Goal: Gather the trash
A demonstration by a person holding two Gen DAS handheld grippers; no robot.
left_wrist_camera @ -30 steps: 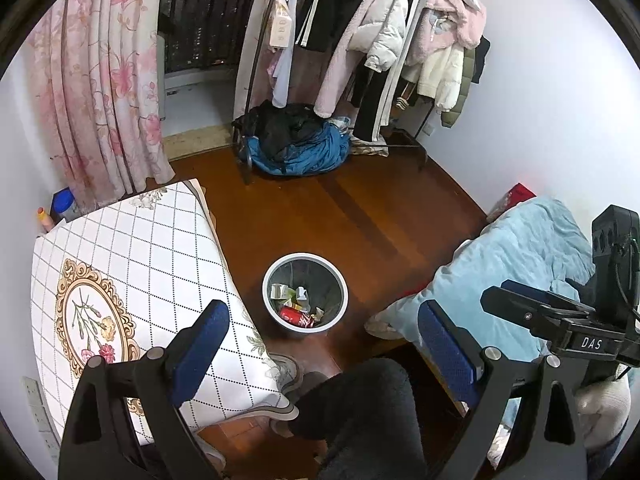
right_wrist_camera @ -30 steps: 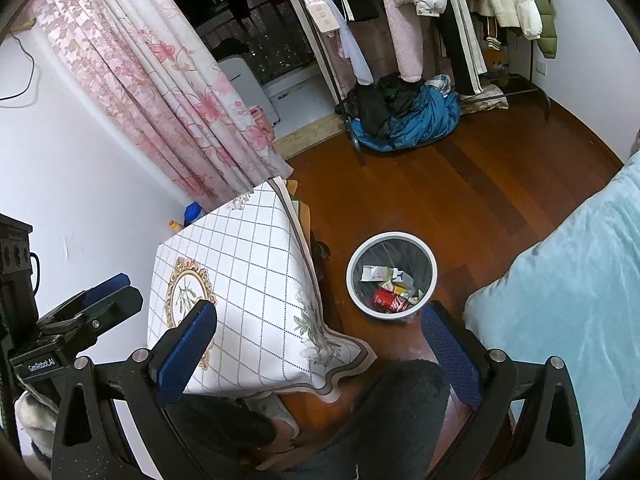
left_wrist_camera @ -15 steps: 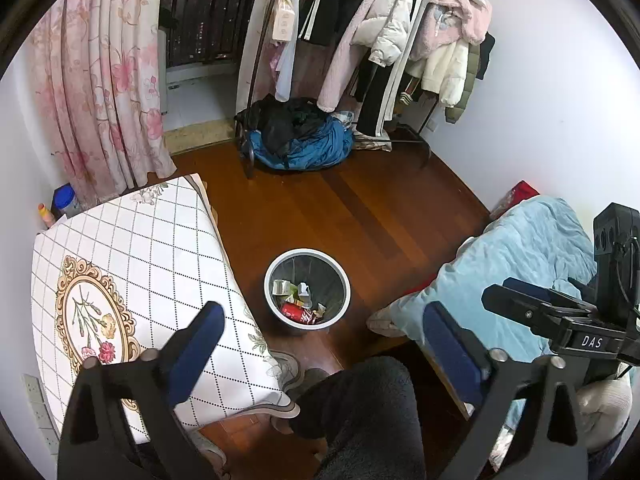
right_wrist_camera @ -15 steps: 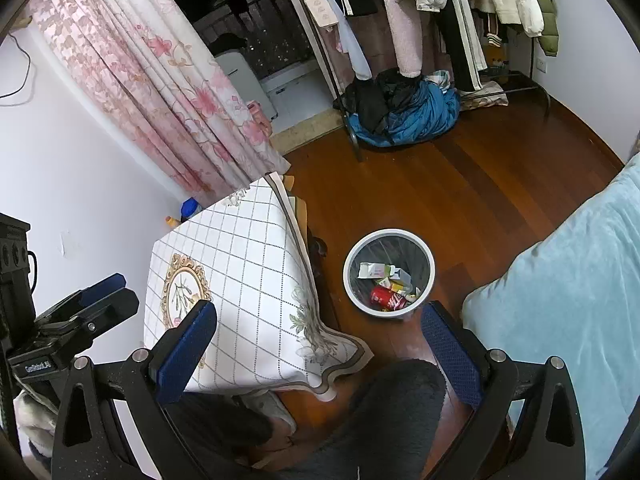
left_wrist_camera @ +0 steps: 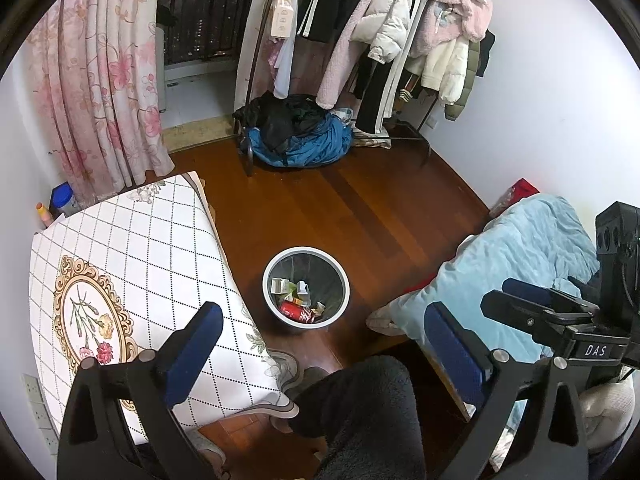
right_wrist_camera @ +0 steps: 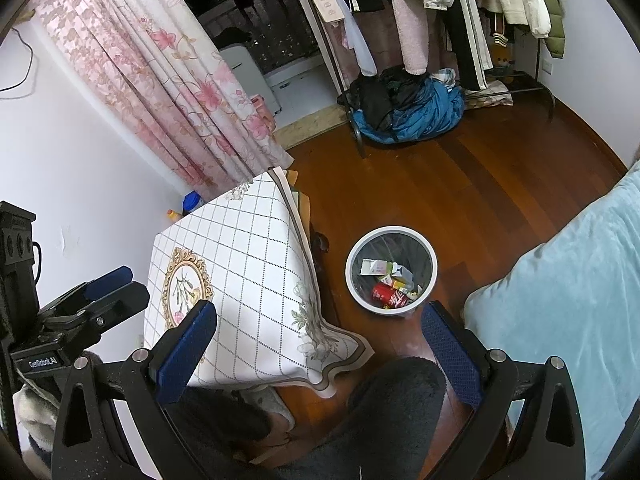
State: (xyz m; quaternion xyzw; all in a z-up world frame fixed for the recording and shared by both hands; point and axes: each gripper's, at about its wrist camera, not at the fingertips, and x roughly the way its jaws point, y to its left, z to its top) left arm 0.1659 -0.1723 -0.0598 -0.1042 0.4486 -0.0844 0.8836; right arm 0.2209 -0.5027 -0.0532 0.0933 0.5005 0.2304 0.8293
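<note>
Your left gripper (left_wrist_camera: pixel 320 344) and right gripper (right_wrist_camera: pixel 320 344) both spread empty above the floor, trash bin (left_wrist_camera: pixel 306 286) holding a red can (left_wrist_camera: pixel 295 312) between worktop (left_wrist_camera: pixel 140 256) and bed (left_wrist_camera: pixel 532 264).

"DAS" on the right gripper (left_wrist_camera: pixel 532 312) body, left wrist view. "GenRobot.AI" on the left gripper (right_wrist_camera: pixel 112 292) body, right wrist view. Red can (right_wrist_camera: pixel 390 295) script unreadable.

One wastebasket (left_wrist_camera: pixel 306 286) on the floor at 6 o'clock of the clothes rack (left_wrist_camera: pixel 360 40). Inside it: one red can (left_wrist_camera: pixel 296 312), one white carton (left_wrist_camera: pixel 280 285), plus a few small wrappers, count unclear. One table (left_wrist_camera: pixel 132 264) at the basket's 9 o'clock. Two bottles (left_wrist_camera: pixel 60 204) behind it. One curtain (left_wrist_camera: pixel 96 80). One blue blanket (left_wrist_camera: pixel 520 256) at 3 o'clock. Two grippers: left (left_wrist_camera: pixel 324 344), right (right_wrist_camera: pixel 318 340).
</note>
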